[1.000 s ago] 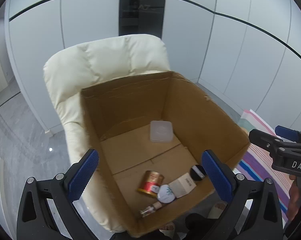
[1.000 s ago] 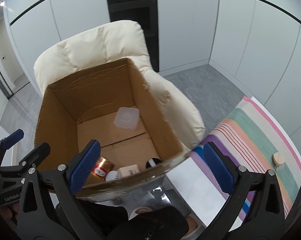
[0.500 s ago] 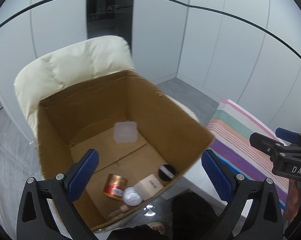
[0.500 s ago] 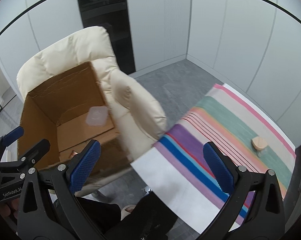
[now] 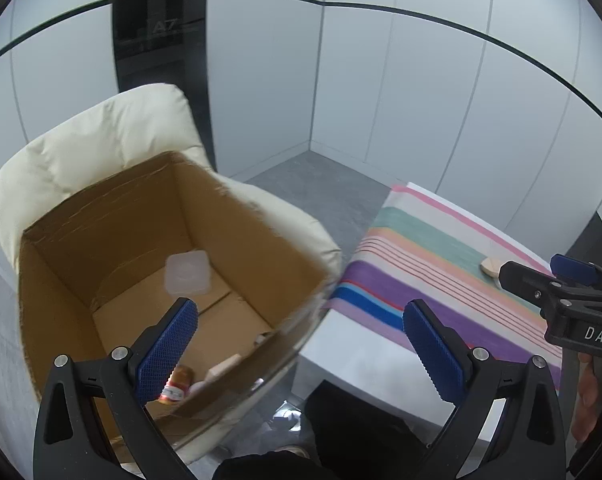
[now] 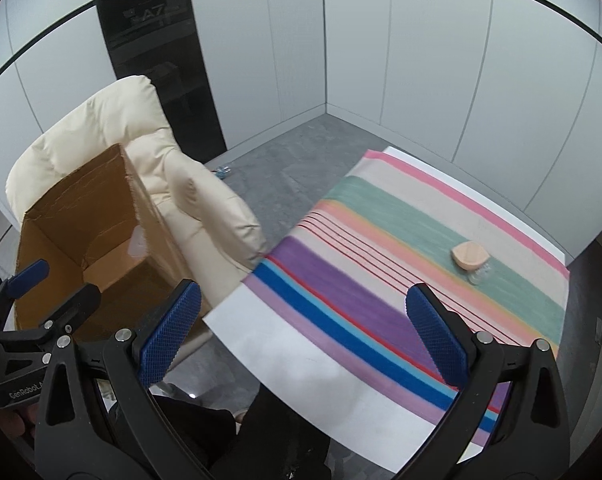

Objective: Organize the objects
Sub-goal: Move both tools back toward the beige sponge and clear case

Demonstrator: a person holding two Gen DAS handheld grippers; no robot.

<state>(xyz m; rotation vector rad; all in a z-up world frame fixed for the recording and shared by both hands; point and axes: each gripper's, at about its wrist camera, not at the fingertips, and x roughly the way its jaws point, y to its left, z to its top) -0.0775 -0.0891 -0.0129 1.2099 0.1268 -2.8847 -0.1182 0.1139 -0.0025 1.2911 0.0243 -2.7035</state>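
Observation:
An open cardboard box (image 5: pixel 261 264) (image 6: pixel 101 200) rests on a cream armchair (image 5: pixel 101 148) (image 6: pixel 205 216). Inside it lie a clear square lid (image 5: pixel 187 272), a red tin (image 5: pixel 177 384) and small pale items near the front wall. On the striped cloth (image 6: pixel 381 264) (image 5: pixel 441 264) of the white table stands a small glass jar with a wooden lid (image 6: pixel 471 258) (image 5: pixel 490 267). My left gripper (image 5: pixel 301 344) hangs open above the box's right front corner. My right gripper (image 6: pixel 303 340) is open over the table's near edge, well short of the jar.
White wall panels and a dark doorway (image 6: pixel 157 48) stand behind the chair. Grey floor (image 6: pixel 285 160) lies between armchair and table. A dark trouser leg (image 6: pixel 229 432) shows below. A hand holds each gripper at the frame edges.
Both views have swung right, from the box toward the striped table. The jar has come closer to the middle of the right wrist view. Both grippers stay open and empty.

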